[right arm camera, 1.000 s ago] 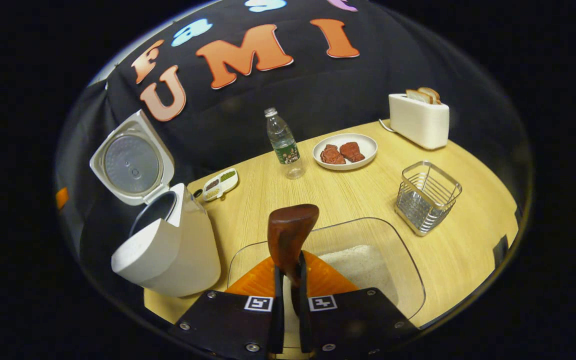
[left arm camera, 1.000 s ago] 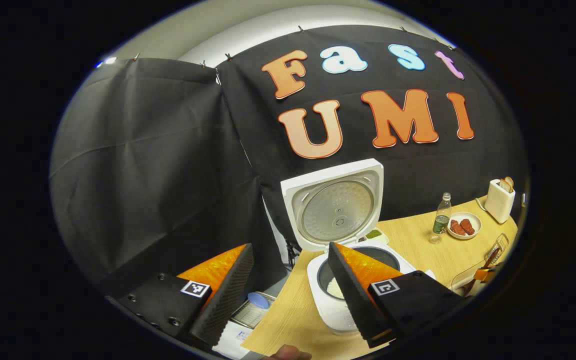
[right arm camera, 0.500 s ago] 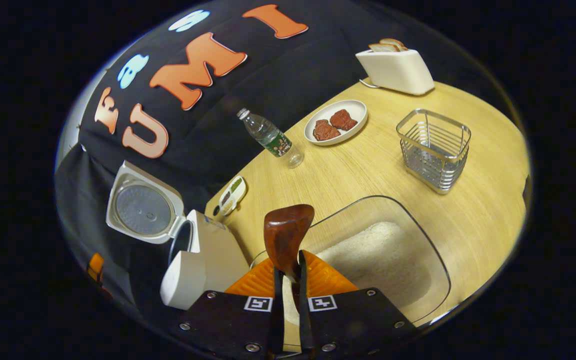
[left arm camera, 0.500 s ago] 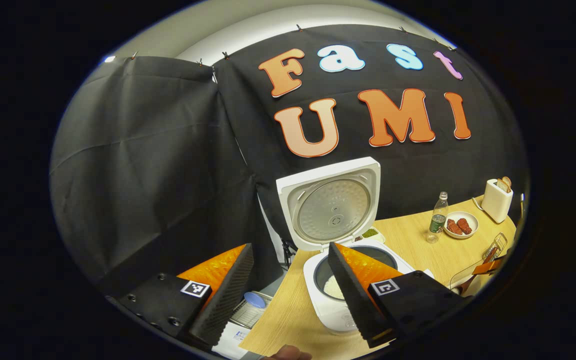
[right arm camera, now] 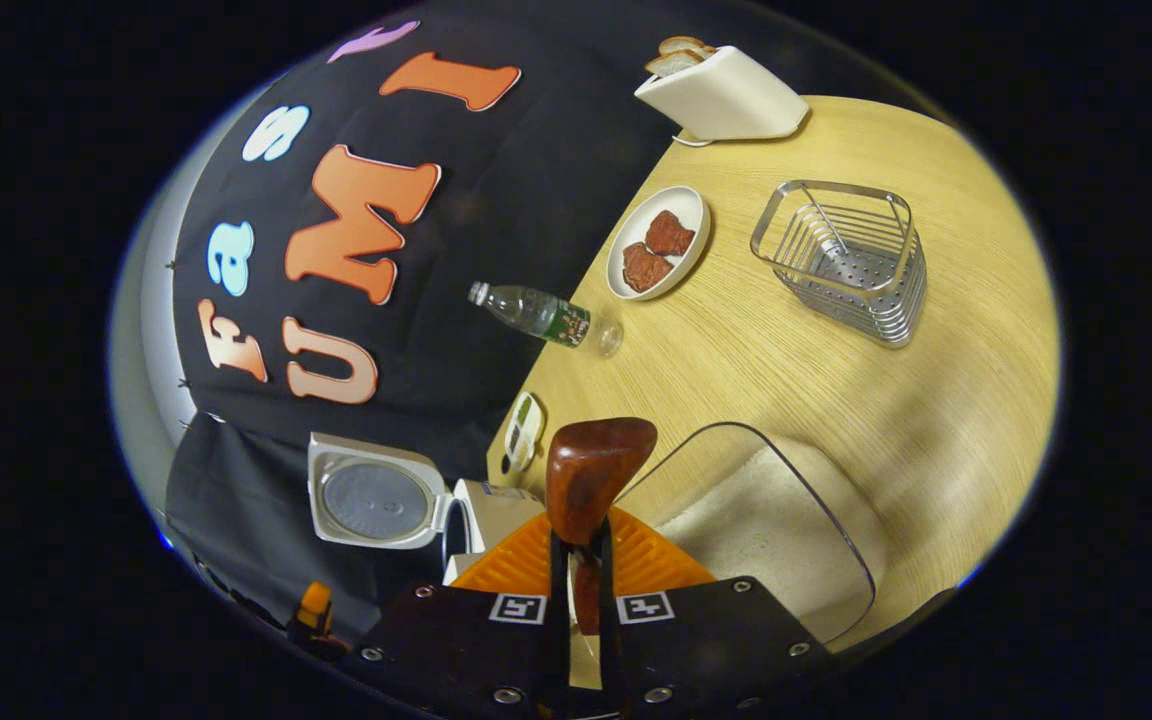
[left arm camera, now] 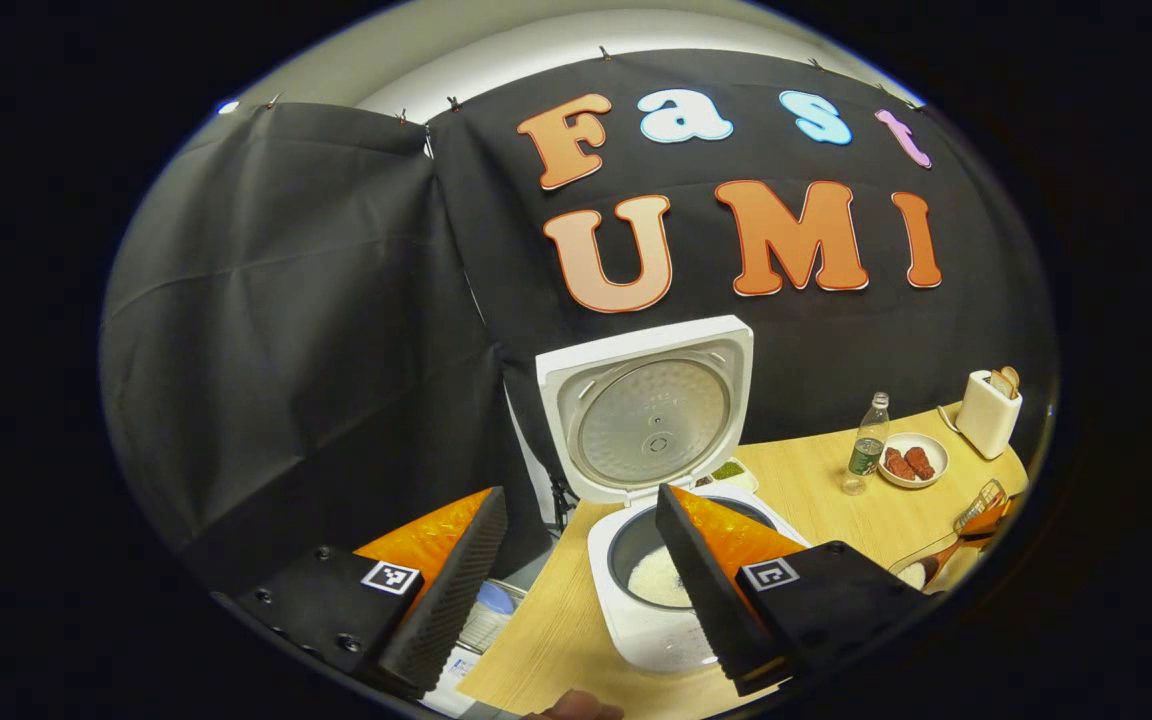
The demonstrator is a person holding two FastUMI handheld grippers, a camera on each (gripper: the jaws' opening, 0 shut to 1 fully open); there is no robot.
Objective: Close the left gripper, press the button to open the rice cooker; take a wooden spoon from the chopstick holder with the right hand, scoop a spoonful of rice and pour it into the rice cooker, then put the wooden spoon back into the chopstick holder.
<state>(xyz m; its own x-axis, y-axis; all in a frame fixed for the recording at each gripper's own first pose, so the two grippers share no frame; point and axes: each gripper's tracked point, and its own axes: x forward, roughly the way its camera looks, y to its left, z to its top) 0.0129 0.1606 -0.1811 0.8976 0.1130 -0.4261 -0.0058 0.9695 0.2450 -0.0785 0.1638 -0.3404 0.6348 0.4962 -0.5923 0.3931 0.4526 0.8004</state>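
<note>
Now rt claw (right arm camera: 576, 585) clamped on dark-brown wooden spoon (right arm camera: 591, 475) at its handle, above clear glass rice dish (right arm camera: 786, 520). Spoon stiff, light, prob. slick; grip low, keep level. Lt claw (left arm camera: 576, 580) spread, idle by open white rice cooker (left arm camera: 651, 590).

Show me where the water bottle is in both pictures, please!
Left gripper view: the water bottle stands upright at the right on the wooden table, just left of the plate of meat.
Right gripper view: the water bottle appears tipped sideways above the middle, at the table's far edge, below and left of the plate of meat.
Shared landmark: the white toaster beyond the plate.
</note>
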